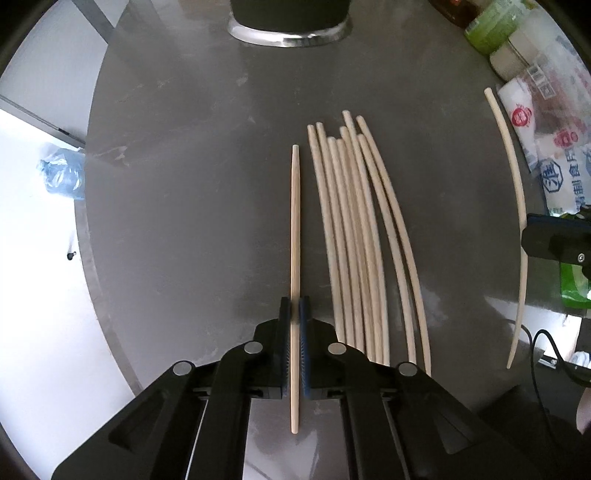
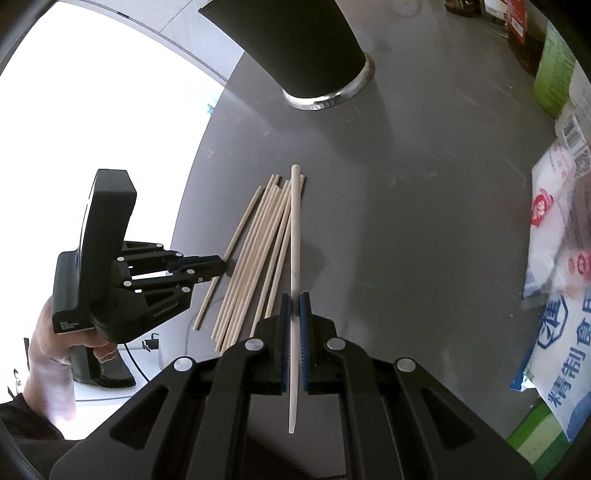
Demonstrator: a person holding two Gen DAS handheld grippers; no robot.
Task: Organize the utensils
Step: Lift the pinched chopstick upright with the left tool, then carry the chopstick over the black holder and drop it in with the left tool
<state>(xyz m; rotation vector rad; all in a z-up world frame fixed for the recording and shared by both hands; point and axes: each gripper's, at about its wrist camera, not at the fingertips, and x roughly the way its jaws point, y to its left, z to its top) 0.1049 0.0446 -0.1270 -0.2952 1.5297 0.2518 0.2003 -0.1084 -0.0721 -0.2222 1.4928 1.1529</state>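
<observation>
My left gripper is shut on a single pale wooden chopstick that points away from me, just left of a bundle of several chopsticks lying on the grey table. My right gripper is shut on a whiter chopstick held above the table, to the right of the bundle. That chopstick also shows at the right of the left wrist view. The left gripper shows in the right wrist view beside the leftmost stick.
A black container with a metal base ring stands at the far side of the table. Plastic food bags and green packages crowd the right edge. The table's rounded edge runs along the left.
</observation>
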